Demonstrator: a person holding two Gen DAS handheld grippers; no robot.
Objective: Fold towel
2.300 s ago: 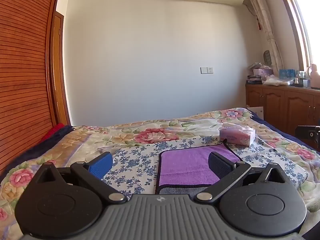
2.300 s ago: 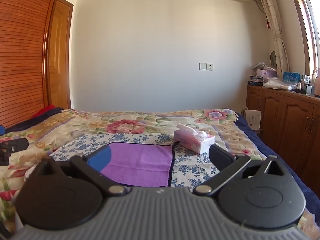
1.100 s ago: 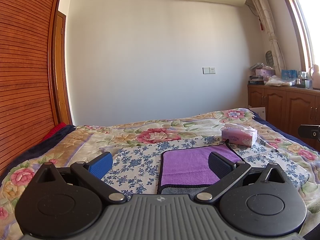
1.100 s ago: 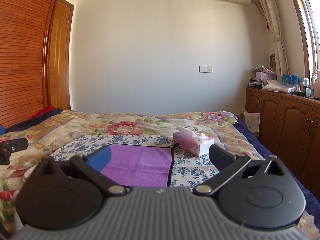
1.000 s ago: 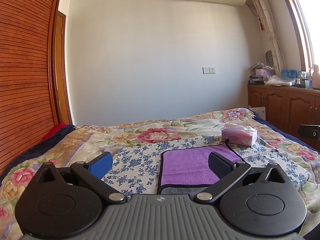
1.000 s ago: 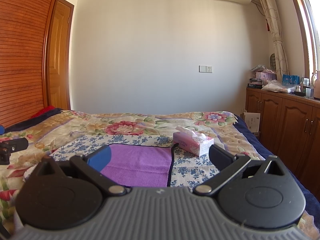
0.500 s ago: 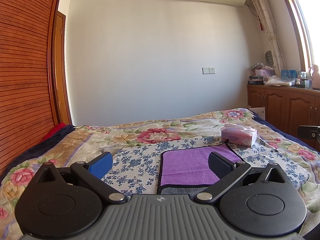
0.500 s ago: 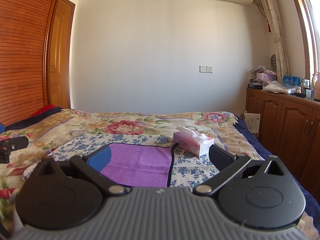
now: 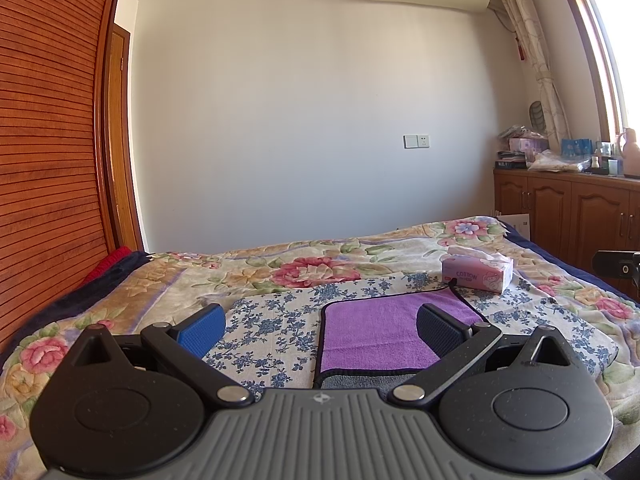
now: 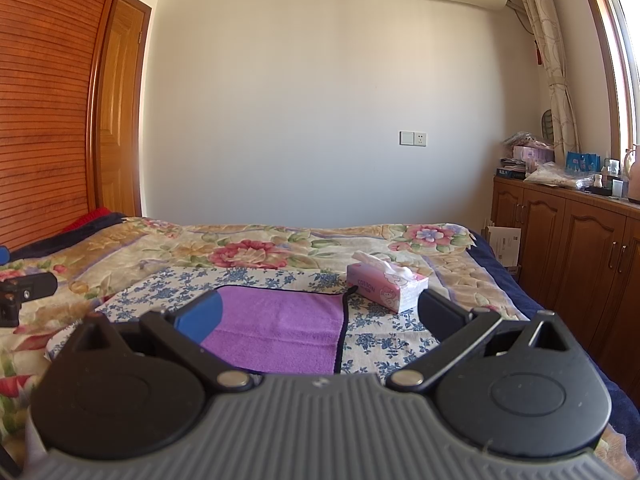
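Observation:
A purple towel [image 9: 372, 336] with a dark edge and a grey underside lies flat on a blue-flowered cloth [image 9: 272, 324] on the bed. It also shows in the right wrist view [image 10: 280, 328]. My left gripper [image 9: 320, 326] is open and empty, held above the bed just short of the towel's near edge. My right gripper [image 10: 318, 316] is open and empty, held above the towel's near right part. Neither gripper touches the towel.
A pink tissue box [image 9: 476, 269] stands on the bed just beyond the towel's far right corner, also in the right wrist view [image 10: 386, 286]. A wooden cabinet [image 10: 580, 248] runs along the right. A slatted wooden wardrobe [image 9: 44, 160] stands at the left.
Both grippers have barely shifted and stay open. The towel lies as before.

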